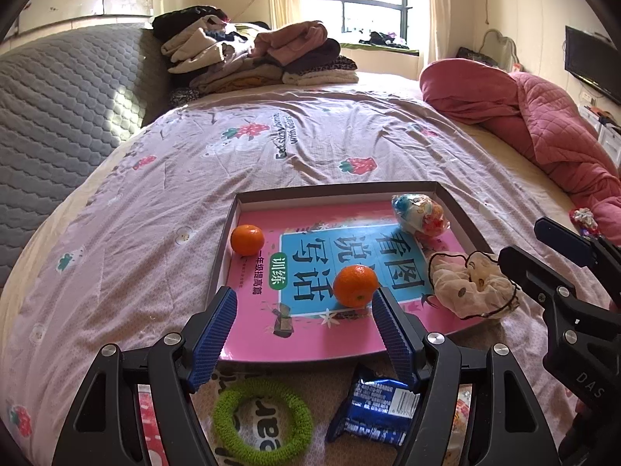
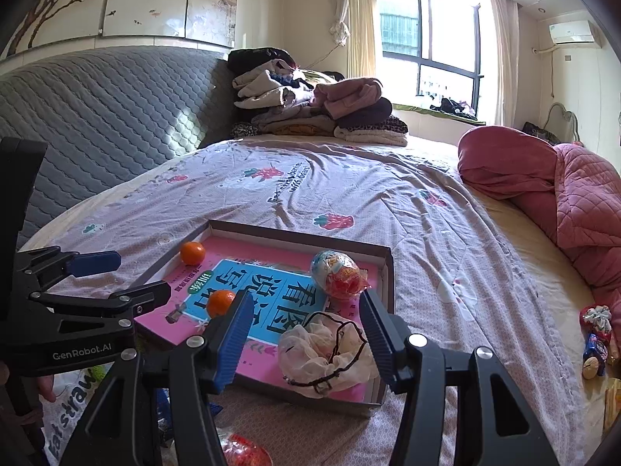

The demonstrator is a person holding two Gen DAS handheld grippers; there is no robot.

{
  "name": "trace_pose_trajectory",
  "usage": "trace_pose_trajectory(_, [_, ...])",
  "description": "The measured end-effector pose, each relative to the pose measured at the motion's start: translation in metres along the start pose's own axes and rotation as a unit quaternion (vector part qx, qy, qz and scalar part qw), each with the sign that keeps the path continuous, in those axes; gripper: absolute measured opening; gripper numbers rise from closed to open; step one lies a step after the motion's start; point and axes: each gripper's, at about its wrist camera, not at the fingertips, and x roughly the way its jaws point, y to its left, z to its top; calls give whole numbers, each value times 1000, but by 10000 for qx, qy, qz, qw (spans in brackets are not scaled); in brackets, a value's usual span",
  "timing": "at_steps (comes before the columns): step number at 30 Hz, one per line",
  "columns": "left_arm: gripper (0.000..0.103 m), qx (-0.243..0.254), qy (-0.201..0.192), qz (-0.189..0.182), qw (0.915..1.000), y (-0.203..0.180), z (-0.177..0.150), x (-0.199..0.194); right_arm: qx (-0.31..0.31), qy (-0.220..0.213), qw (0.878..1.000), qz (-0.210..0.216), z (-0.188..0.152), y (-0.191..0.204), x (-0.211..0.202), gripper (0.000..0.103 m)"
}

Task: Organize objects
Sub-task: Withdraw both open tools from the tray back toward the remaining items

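Partly hidden behind the left gripper (image 1: 304,308), a green ring (image 1: 263,425) and blue snack packet (image 1: 374,411) lie on the strawberry-print bedspread (image 1: 310,147) reading "Eat strawberries". Both the left gripper and the right gripper (image 2: 306,316) gape empty, the latter marked "GenRobot.AI". Inside the shallow box (image 1: 458,209), on a pink Chinese workbook (image 1: 310,322), sit two tangerines (image 1: 356,285), a wrapped toy egg (image 1: 419,213) and a cream scrunchie (image 1: 471,289).

Ahead of me the quilt (image 2: 349,190) lies bare from the tray (image 2: 388,272) to the far clothes pile (image 2: 310,108). In the tray, two oranges (image 1: 355,285), an egg toy (image 1: 419,213) and a cloth pouch (image 1: 471,289) crowd the book (image 1: 310,334). A green ring (image 1: 262,419) and blue packet (image 1: 374,407) block the near side.
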Motion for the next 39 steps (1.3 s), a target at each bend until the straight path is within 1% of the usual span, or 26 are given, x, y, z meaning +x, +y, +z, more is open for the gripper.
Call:
trace_pose_trajectory(4, [74, 79, -87, 85, 9999, -1, -2, -12, 6, -33, 10000, 65, 0, 3, -9, 56])
trace_pose_trajectory(12, [74, 103, -156, 62, 9998, -1, -7, -26, -34, -72, 9998, 159, 0, 9, -21, 56])
trace_pose_trajectory(18, [74, 142, -195, 115, 9996, -2, -13, -36, -61, -59, 9998, 193, -3, 14, -26, 56])
trace_pose_trajectory(27, [74, 73, -197, 8, 9998, 1, -19, -48, -2, -111, 9995, 286, -3, 13, -37, 57])
trace_pose_trajectory(39, [74, 196, -181, 11, 9996, -2, -34, -59, -78, -80, 9992, 390, -6, 21, -42, 57])
